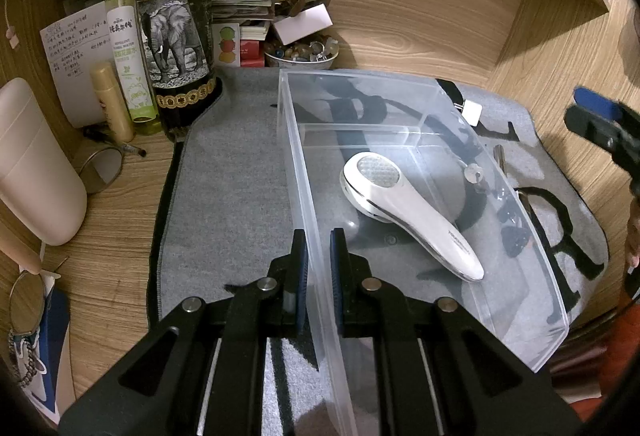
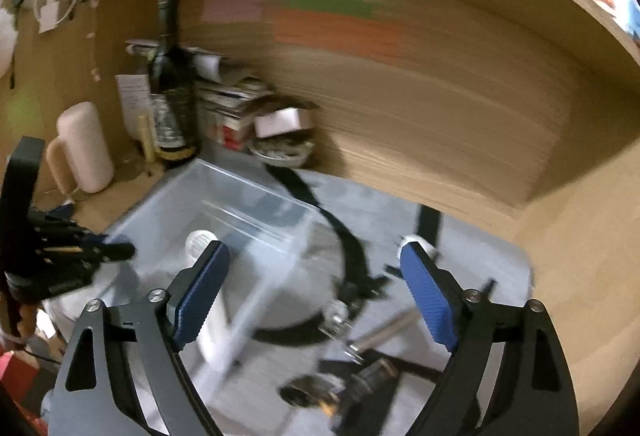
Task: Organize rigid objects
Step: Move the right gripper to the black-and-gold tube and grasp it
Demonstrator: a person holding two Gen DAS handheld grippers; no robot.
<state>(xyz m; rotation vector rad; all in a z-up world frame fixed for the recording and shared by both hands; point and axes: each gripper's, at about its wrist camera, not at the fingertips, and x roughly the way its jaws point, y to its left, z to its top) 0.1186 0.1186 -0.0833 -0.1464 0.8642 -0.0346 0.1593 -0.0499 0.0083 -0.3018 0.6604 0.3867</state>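
A clear plastic bin [image 1: 404, 104] stands on a grey mat [image 1: 232, 196]. A white handheld lint shaver [image 1: 404, 208] lies inside it. My left gripper [image 1: 319, 264] is shut on the bin's near left wall, one finger on each side. My right gripper [image 2: 316, 296] is open and empty, above the mat to the right of the bin [image 2: 256, 212]; it also shows in the left wrist view [image 1: 600, 124]. Below it lie a key [image 2: 340, 316], a metal rod [image 2: 384, 332] and a dark small object [image 2: 360, 384], all blurred. The left gripper shows at the left edge [image 2: 60, 256].
A wine bottle [image 1: 176, 36], a spray bottle [image 1: 128, 48], a cream tube [image 1: 112, 104] and a pale container [image 1: 32, 164] stand at the back left. A bowl of stones [image 1: 304, 52] and stacked papers sit behind the bin. A wooden wall and shelf enclose the desk.
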